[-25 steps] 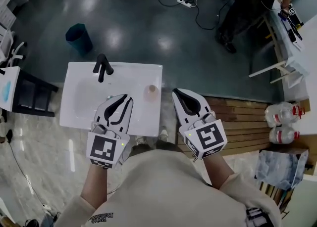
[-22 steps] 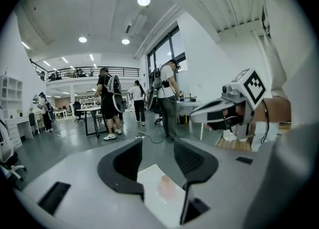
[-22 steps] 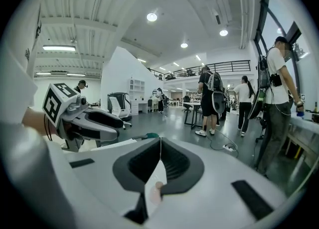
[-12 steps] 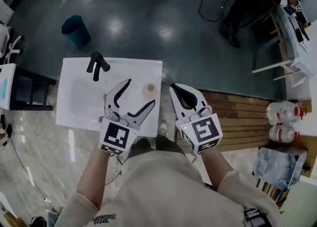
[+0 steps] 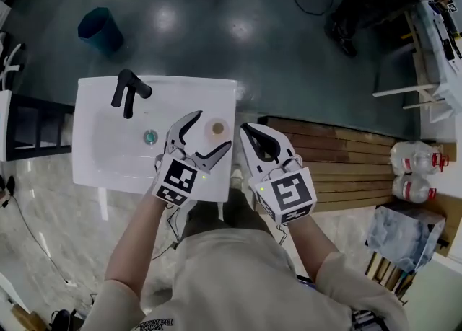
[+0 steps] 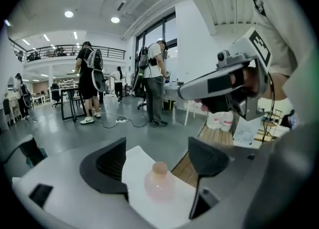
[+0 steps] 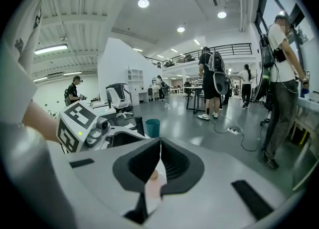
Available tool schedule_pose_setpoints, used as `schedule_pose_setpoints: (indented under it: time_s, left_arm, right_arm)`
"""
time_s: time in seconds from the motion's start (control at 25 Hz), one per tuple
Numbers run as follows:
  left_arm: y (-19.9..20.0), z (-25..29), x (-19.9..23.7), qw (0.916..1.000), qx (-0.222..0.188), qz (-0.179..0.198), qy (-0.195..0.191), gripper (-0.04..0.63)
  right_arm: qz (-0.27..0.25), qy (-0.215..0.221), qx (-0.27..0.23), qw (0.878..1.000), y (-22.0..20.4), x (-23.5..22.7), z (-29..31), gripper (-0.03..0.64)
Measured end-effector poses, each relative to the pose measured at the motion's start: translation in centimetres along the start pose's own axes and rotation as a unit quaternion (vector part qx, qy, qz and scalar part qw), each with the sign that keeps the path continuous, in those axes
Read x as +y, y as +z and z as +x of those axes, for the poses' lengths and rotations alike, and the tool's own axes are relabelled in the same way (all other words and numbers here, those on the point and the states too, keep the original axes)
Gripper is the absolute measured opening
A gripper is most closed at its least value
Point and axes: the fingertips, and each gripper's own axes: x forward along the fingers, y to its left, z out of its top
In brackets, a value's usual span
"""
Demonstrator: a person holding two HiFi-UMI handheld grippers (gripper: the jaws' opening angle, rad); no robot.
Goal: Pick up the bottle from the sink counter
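A small pink bottle [image 5: 217,128] with a rounded cap stands upright at the right end of the white sink counter [image 5: 108,167]. My left gripper [image 5: 213,130] reaches over that end and its jaws are opening. The bottle [image 6: 159,184] stands between them with a gap on each side, touching neither pad. My right gripper [image 5: 246,129] hangs just right of the counter edge, shut and empty. In the right gripper view the bottle [image 7: 152,184] shows partly behind the closed jaws of my right gripper [image 7: 159,154].
A black faucet [image 5: 127,91] and a drain [image 5: 150,136] lie left of the bottle. Wooden slats [image 5: 346,171] and two water jugs [image 5: 413,171] are on the right. A teal bin [image 5: 99,28] and cables sit on the dark floor beyond. People stand far off.
My left gripper went from shut to wide open and moved right, so its jaws now flank the bottle. The right gripper stayed shut beside the counter.
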Motion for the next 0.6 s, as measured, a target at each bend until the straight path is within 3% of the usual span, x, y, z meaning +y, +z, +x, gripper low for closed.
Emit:
schedule_pose_setpoints:
  time_s: [0.36,0.6]
  left_arm:
    - [-7.6,6.1,-0.1,0.9977,0.063,-0.010,-0.023,0.374]
    - [-10.9,8.6,-0.6,0.9958,0.084,-0.006,-0.034,0.380]
  right_arm:
    - [0.014,0.011,0.051,0.999,-6.2,-0.4,3.0,-0.003]
    - [0.012,0.029,0.076,0.997,-9.2,0.4,4.4,-0.003]
